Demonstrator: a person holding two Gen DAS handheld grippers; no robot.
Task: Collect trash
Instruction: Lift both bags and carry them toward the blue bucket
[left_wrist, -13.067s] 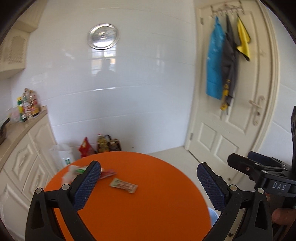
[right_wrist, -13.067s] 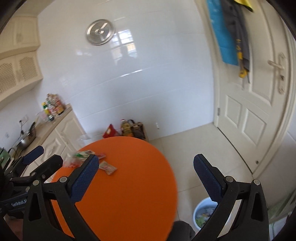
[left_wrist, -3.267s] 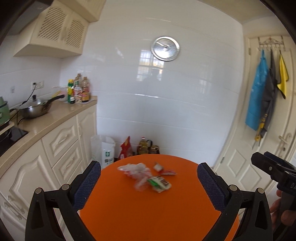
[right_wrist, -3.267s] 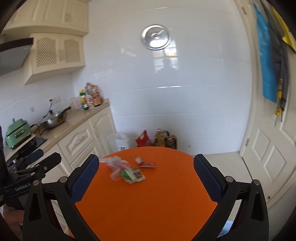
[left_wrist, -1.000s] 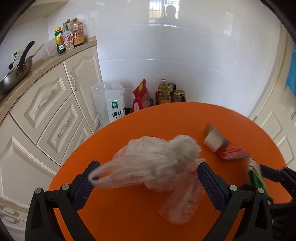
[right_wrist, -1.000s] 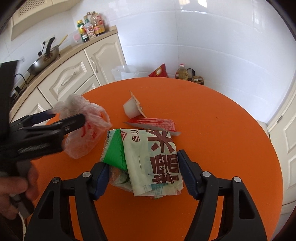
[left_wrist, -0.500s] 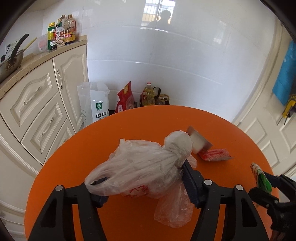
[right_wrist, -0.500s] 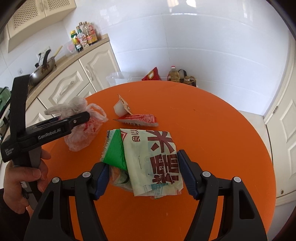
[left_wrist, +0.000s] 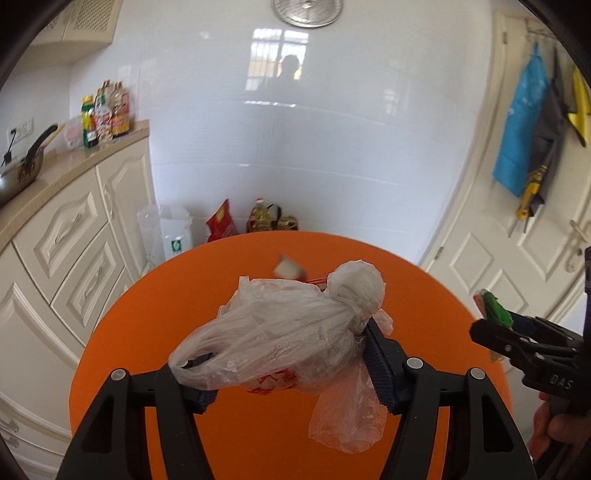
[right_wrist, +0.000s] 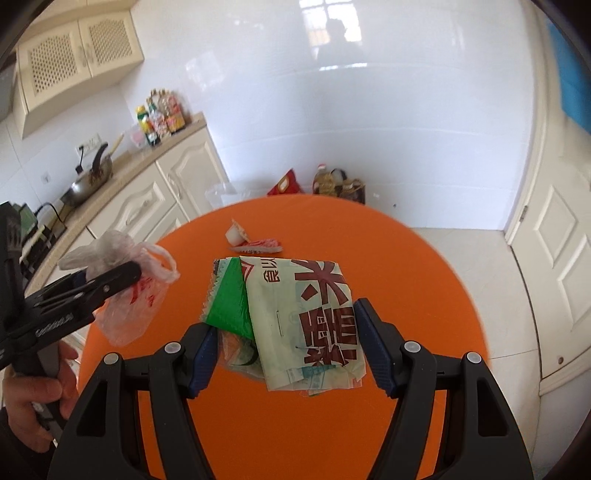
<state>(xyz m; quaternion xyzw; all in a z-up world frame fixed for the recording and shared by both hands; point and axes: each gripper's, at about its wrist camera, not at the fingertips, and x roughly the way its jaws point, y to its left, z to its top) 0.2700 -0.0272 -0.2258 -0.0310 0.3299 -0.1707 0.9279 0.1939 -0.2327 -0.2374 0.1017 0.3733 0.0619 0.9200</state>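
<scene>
A round orange bench stands in a white-tiled kitchen, cream cabinets at left, a door at right. The left claw is clamped on a crumpled plastic bag; the right claw grips folded wrappers. A small cup and a red wrapper lie on the bench, farther off.

Glossy white tiled wall mirrors a window; cream cabinets along the left; white panelled door on the right; pale tiled floor.
</scene>
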